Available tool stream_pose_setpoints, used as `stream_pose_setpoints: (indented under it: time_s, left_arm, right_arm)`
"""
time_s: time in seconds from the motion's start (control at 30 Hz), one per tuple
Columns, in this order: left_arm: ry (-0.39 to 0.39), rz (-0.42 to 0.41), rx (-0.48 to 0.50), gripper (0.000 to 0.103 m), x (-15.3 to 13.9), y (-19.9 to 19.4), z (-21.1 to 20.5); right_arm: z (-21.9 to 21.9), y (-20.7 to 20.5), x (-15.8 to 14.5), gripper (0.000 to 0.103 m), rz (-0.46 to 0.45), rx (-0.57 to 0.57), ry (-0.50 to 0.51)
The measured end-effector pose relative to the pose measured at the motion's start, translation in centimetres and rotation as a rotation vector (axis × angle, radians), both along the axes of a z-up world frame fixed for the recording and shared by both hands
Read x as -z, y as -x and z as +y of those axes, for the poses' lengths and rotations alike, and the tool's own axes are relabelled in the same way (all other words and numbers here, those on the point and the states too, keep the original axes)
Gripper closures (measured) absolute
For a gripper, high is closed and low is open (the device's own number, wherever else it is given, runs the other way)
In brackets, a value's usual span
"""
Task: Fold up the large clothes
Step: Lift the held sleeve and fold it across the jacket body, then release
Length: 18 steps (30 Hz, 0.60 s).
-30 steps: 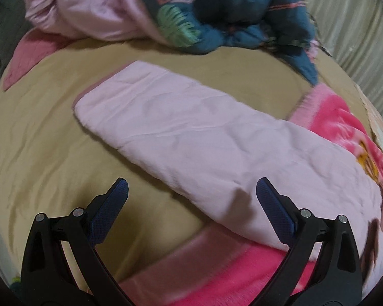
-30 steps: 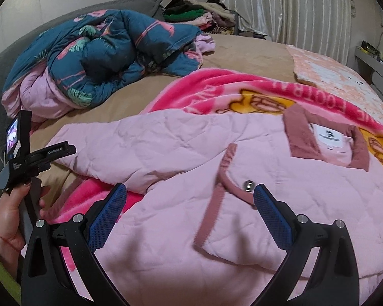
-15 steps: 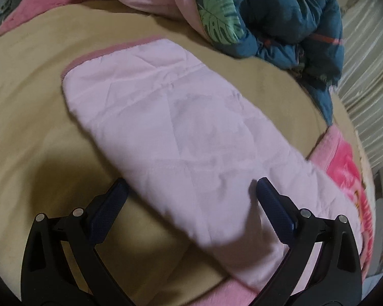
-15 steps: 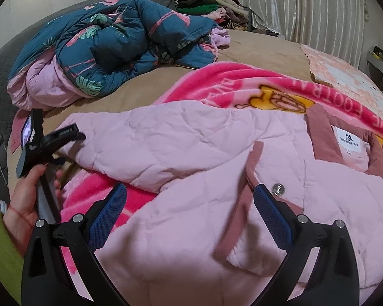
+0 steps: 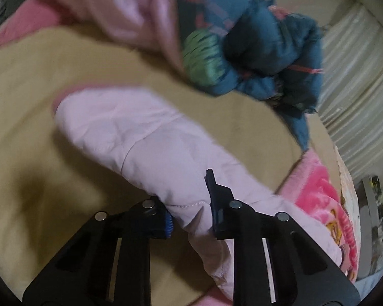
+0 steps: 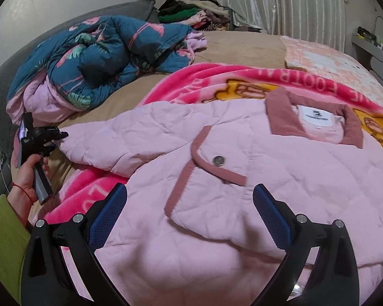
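A pale pink quilted jacket (image 6: 255, 178) with a dusty-rose collar lies open on the bed, front up. Its long sleeve (image 5: 145, 137) stretches out over the tan sheet. My left gripper (image 5: 190, 204) is shut on the sleeve partway along it, the cloth bunched between the jaws; it also shows in the right wrist view (image 6: 42, 140) at the sleeve's end. My right gripper (image 6: 190, 211) is open and empty, hovering just above the jacket's front near the snap button (image 6: 219, 160).
A bright pink cartoon blanket (image 6: 217, 81) lies under the jacket. A crumpled teal and pink duvet (image 6: 102, 58) is heaped at the far left of the bed. A pile of clothes (image 6: 191, 15) and a curtain (image 6: 280, 2) are at the back.
My left gripper has closed from wide open onto the sleeve and gathered the cloth. My right gripper has stayed open, drifting slightly over the jacket front.
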<state>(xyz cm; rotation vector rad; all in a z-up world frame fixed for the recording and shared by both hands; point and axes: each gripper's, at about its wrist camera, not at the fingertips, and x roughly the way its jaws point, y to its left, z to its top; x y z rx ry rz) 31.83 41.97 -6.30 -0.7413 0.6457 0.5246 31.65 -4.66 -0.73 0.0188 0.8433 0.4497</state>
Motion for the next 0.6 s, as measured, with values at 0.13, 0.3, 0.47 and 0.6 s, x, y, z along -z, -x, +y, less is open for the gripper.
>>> stream_pose_setpoints:
  time_s: [0.13, 0.3, 0.47, 0.6]
  left_arm:
    - [-0.044, -0.080, 0.062, 0.092, -3.8, 0.2, -1.7]
    - [-0.121, -0.139, 0.140, 0.093, -8.6, 0.4, -4.4]
    - [-0.199, -0.187, 0.242, 0.093, -12.6, 0.6, -8.7]
    - [-0.251, -0.225, 0.313, 0.093, -14.7, 0.7, -12.5]
  right_arm:
    - [-2.0, 1.1, -0.9, 0.005, -0.018, 0.024, -0.017]
    - [-4.6, 2.1, -1.5, 0.005, -0.027, 0.058, -0.017]
    - [-7.3, 2.8, -2.3, 0.005, -0.045, 0.102, -0.010]
    - [-9.2, 3.4, -3.1, 0.005, -0.062, 0.136, -0.018]
